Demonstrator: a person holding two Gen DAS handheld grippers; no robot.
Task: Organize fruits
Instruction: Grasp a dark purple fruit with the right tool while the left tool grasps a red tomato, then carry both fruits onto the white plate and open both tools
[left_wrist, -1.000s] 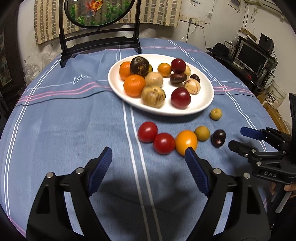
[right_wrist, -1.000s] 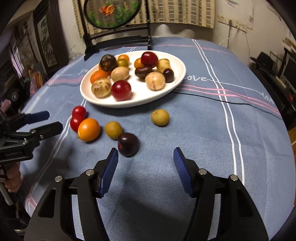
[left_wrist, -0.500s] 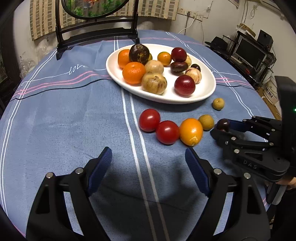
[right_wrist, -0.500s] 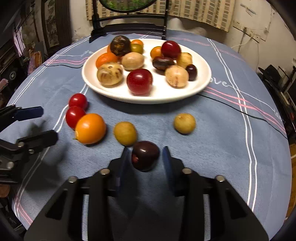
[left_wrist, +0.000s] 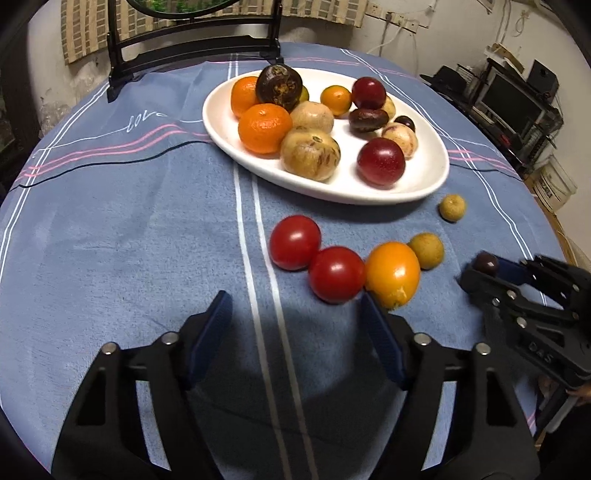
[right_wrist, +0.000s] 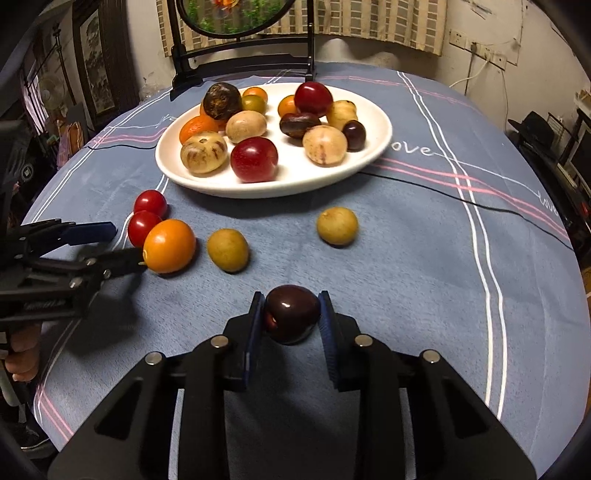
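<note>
White plate (right_wrist: 373, 147) holds mixed fruit; right gripper (right_wrist: 291, 314) fingers pinch a dark plum (right_wrist: 291, 308), left gripper (left_wrist: 295, 317) fingers closing on nothing.

The right hand-held gripper (left_wrist: 480, 271) hides most of the dark plum (left_wrist: 486, 263) in the left wrist view.

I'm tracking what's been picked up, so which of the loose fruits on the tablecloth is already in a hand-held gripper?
The dark purple plum, clamped between the right hand-held gripper pads. The two red tomatoes, the orange tomato and both small yellow-brown fruits lie free.
</note>
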